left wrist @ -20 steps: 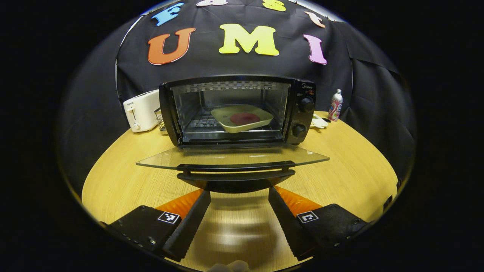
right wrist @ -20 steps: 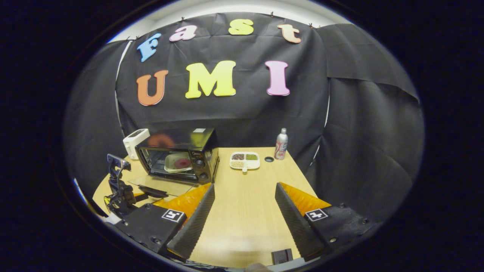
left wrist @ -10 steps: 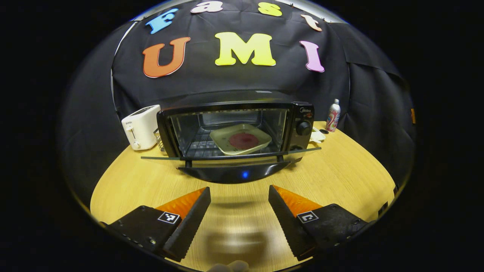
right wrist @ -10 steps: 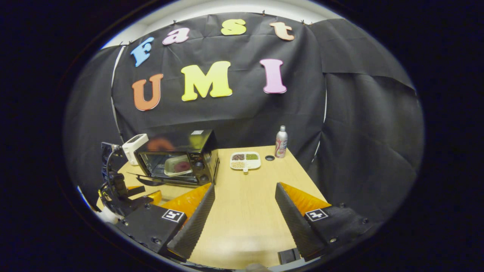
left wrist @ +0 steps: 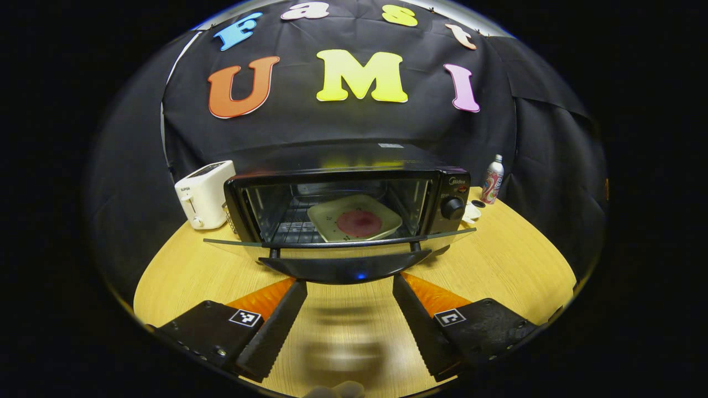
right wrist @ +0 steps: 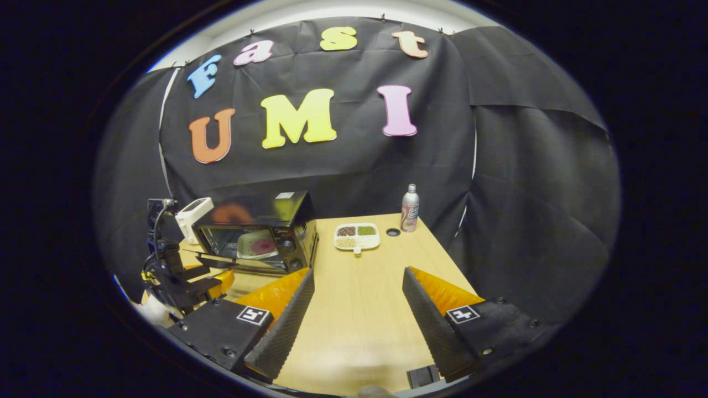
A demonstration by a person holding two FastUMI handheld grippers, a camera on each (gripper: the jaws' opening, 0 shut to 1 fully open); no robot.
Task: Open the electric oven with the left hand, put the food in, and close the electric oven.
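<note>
The black electric oven [left wrist: 343,182] stands on the wooden table [left wrist: 514,265], its glass door [left wrist: 332,246] partly raised and tilted. Inside, on the rack, sits a pale square plate [left wrist: 354,216] with a round red piece of food [left wrist: 359,223]. My left gripper [left wrist: 348,283] is open, its fingertips right under the door's dark handle [left wrist: 345,269]. My right gripper [right wrist: 358,275] is open over bare table, to the right of the oven [right wrist: 260,229]. The right gripper view has the left gripper [right wrist: 185,279] at the oven door, far left.
A white toaster [left wrist: 203,193] and a small wire rack [left wrist: 228,213] stand left of the oven. A drink can [left wrist: 491,179] stands at the back right. A white divided dish [right wrist: 357,236] with grains and a small black disc [right wrist: 393,232] lie right of the oven.
The oven door has swung up from lying flat to a partly raised tilt, and my left gripper has risen with it under the handle. The right gripper has hardly moved.
</note>
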